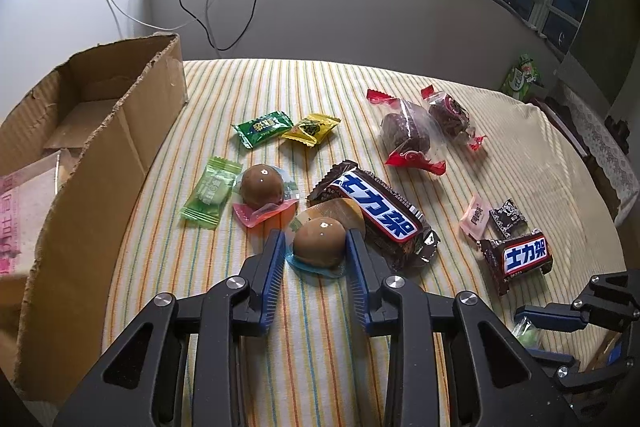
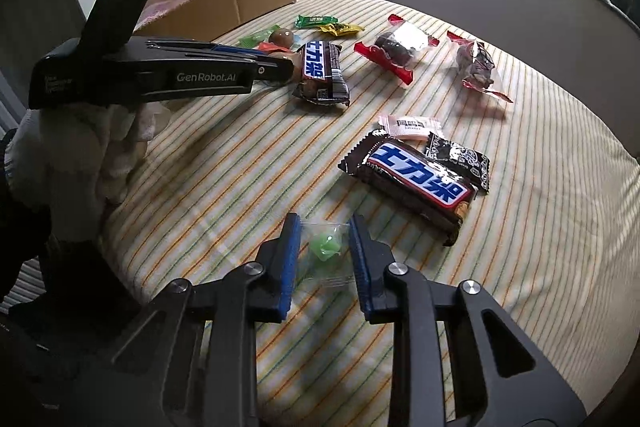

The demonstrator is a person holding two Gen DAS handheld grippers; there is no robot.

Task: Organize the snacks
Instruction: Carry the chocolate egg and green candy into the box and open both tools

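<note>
My left gripper (image 1: 316,243) has its fingers on both sides of a packaged brown egg (image 1: 319,241) lying on the striped cloth; the pads look to touch its wrapper. A second packaged egg (image 1: 262,189) lies just beyond it. A large Snickers bar (image 1: 376,209) lies against the right finger. My right gripper (image 2: 325,245) is open around a clear-wrapped green candy (image 2: 326,247) near the table's front edge. A smaller Snickers bar (image 2: 416,183) lies just beyond it. An open cardboard box (image 1: 100,131) stands at the left.
Green (image 1: 262,127), yellow (image 1: 314,129) and pale green (image 1: 210,191) candies lie near the box. Two red-ended clear packs (image 1: 408,139) lie at the back right. A pink (image 2: 410,127) and a black candy (image 2: 460,159) lie by the small bar. The left gripper's body (image 2: 160,75) crosses the right view.
</note>
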